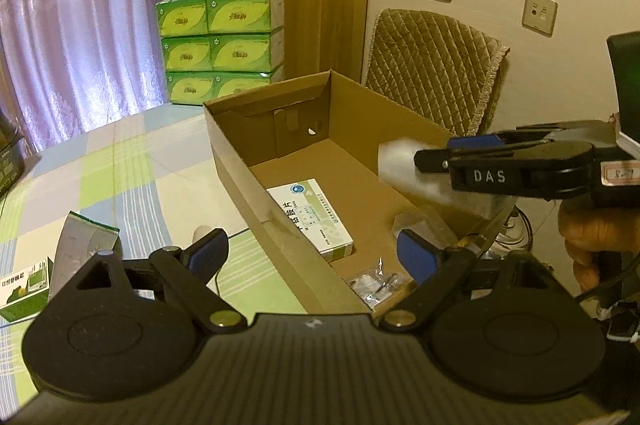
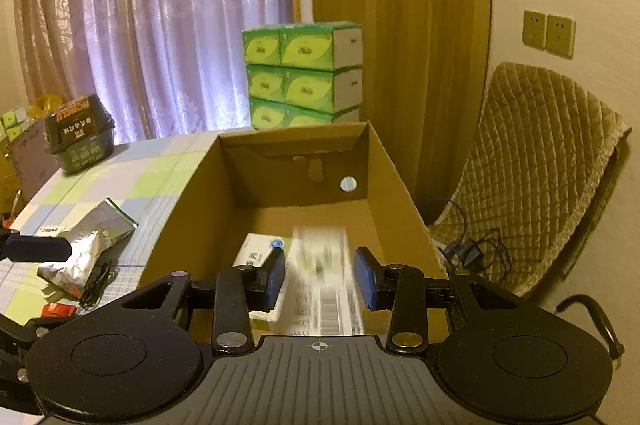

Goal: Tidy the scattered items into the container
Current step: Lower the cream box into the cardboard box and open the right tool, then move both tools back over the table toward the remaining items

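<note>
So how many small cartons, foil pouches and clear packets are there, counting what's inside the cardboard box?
Small cartons: 3 (white carton in the box, blurred carton at the right gripper, green-and-white carton on the table)
Foil pouches: 1 (foil pouch on the table)
Clear packets: 1 (clear packet in the box)
Total: 5

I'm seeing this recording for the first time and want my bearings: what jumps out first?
The open cardboard box fills the middle of the checked tablecloth, with a white medicine box already lying inside. Above it, the right gripper has a blurred white carton between its fingers, apparently dropping in. Behind, a stack of green tissue packs stands against the purple curtain.
</note>
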Demonstrator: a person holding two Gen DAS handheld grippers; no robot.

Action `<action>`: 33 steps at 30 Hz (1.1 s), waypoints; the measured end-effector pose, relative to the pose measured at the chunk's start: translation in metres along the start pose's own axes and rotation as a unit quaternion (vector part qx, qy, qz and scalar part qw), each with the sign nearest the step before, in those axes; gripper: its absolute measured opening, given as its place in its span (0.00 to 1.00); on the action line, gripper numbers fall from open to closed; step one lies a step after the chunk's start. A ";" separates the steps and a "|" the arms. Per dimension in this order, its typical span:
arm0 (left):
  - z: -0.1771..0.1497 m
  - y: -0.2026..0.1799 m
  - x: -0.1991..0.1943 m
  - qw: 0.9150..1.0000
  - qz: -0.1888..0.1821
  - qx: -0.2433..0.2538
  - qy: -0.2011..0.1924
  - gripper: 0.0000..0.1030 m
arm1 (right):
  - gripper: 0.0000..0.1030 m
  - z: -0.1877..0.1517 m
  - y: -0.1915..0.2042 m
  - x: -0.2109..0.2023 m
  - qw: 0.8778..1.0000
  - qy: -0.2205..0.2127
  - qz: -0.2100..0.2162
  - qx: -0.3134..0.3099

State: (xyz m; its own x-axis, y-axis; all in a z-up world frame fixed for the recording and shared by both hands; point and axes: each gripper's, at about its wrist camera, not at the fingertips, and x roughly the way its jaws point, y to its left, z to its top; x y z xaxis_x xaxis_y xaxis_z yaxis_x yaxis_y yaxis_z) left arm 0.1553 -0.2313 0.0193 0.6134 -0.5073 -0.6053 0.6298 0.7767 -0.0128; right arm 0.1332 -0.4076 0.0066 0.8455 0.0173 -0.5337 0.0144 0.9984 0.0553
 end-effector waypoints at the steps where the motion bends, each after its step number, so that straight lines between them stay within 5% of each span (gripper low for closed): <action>1: -0.001 0.001 0.000 1.000 0.001 -0.001 0.001 0.86 | 0.40 0.001 0.000 0.001 1.000 -0.001 0.003 0.000; 33: -0.030 0.032 -0.060 0.998 0.046 -0.043 -0.008 0.90 | 0.40 -0.002 0.041 -0.037 1.000 -0.002 0.023 -0.012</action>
State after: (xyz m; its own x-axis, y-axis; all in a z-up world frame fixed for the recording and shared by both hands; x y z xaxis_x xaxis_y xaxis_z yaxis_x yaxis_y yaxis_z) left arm 0.1247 -0.1650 0.0314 0.6739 -0.4379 -0.5951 0.5284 0.8486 -0.0262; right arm 0.1016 -0.3671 0.0270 0.8473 0.0624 -0.5274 -0.0364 0.9976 0.0595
